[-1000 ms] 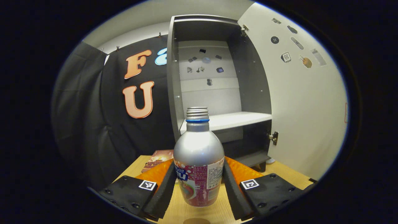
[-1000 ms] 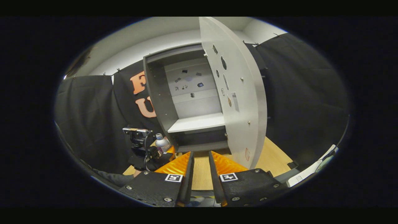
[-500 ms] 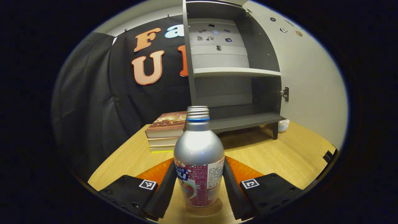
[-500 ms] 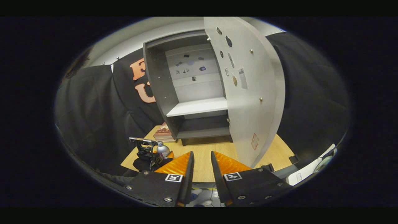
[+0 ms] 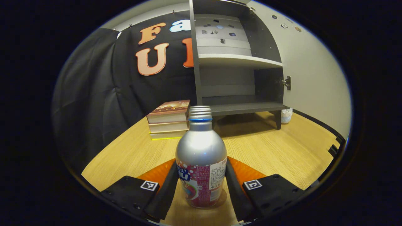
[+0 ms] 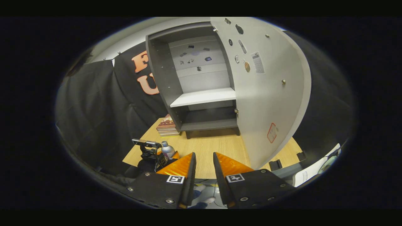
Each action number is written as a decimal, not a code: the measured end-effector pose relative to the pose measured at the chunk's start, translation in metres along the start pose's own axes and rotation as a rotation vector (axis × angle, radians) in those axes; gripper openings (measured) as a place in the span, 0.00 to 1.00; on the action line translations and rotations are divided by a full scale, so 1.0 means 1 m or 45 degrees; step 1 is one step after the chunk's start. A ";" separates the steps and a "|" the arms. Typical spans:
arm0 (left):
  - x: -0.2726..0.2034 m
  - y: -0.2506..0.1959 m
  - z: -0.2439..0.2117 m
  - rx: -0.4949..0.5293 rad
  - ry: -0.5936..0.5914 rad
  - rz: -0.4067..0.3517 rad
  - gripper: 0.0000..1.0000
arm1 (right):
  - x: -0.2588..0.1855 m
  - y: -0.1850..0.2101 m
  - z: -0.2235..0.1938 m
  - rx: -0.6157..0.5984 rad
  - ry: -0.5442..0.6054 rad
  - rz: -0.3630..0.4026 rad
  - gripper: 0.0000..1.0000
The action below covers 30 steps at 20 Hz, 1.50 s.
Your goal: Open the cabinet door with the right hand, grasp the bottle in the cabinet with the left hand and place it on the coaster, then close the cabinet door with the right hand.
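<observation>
Bottle (image 5: 201,157) upright between left gripper (image 5: 201,185) fingers, both pressing its sides; right gripper (image 6: 204,171) narrowly parted, empty.

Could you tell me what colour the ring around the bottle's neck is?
Blue: the ring sits just under the threads of the silver bottle, clearest in the left gripper view.

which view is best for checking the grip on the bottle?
The left gripper view. The bottle stands upright and close between the left tongs, with both fingers against its labelled sides. In the right gripper view the bottle is small and far off, partly hidden by the left tongs, so the contact can't be judged there.
</observation>
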State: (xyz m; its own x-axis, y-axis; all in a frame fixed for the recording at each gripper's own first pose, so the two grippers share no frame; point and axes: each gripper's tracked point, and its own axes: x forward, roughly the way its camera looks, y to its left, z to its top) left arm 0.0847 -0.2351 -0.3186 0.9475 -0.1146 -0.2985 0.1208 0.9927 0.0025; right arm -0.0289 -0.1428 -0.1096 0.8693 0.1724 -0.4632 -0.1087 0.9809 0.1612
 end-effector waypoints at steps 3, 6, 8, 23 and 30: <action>-0.004 -0.001 -0.001 0.013 -0.021 -0.008 0.84 | -0.003 0.002 -0.004 0.007 0.007 0.005 0.34; -0.012 0.000 -0.004 0.007 -0.034 -0.008 0.84 | -0.006 0.007 -0.006 0.004 0.010 0.017 0.34; -0.011 -0.001 -0.003 -0.006 -0.038 -0.002 0.84 | -0.007 0.010 -0.009 -0.002 0.021 0.023 0.34; -0.007 -0.003 -0.006 0.004 -0.061 0.015 0.84 | -0.012 0.004 -0.014 0.013 0.063 -0.009 0.34; -0.012 -0.001 0.001 -0.028 -0.065 0.027 1.00 | -0.010 0.001 -0.020 0.027 0.069 0.003 0.34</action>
State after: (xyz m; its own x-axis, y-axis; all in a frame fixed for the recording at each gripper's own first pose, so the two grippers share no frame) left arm 0.0738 -0.2344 -0.3141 0.9637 -0.0946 -0.2497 0.0943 0.9955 -0.0131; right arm -0.0477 -0.1420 -0.1220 0.8417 0.1799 -0.5091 -0.1000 0.9785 0.1804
